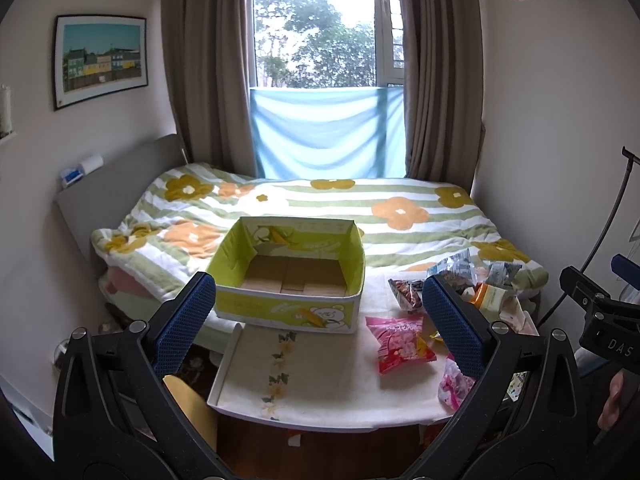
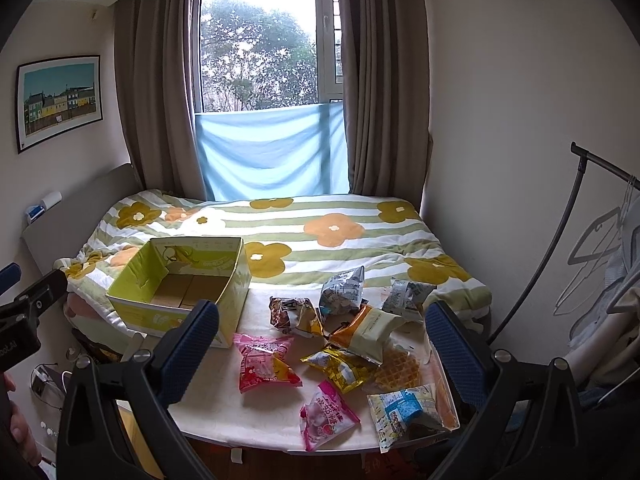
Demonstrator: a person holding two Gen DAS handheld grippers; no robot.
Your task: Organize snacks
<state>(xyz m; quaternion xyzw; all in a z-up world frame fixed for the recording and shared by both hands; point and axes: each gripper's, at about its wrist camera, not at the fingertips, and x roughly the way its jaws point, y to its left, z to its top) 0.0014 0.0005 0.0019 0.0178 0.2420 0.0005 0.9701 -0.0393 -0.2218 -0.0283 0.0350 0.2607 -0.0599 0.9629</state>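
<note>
1. Grippers first: your left gripper [image 1: 320, 328] and your right gripper [image 2: 322, 344] both stand with the jaws wide apart and carry nothing. They hang above the near edge of the worktop [image 2: 224, 416], so you can see all the things before you choose.
2. Between the fingers of the right gripper lie the snacks, loose on the worktop: a pink packet [image 2: 264, 364], a yellow packet [image 2: 342, 368], a waffle [image 2: 400, 370], a second pink packet [image 2: 324, 414] and a blue-and-white packet [image 2: 404, 408] near the front edge.
3. Further from you are a dark packet [image 2: 294, 316], an orange-and-white packet [image 2: 368, 330] and two silver packets [image 2: 344, 290], in a small heap and partly touching each other.
4. The open box [image 1: 288, 272] stands at the left of the worktop, against the bed [image 1: 400, 216]. It is empty; only the cardboard bottom shows. I judge it is the place for the snacks, and no snack is in it yet.
5. The pink packet lies alone and nearest to the box, so it seems the easy first one. Its wrapper looks soft and slippery, so it could slip out of a light grasp.
</note>
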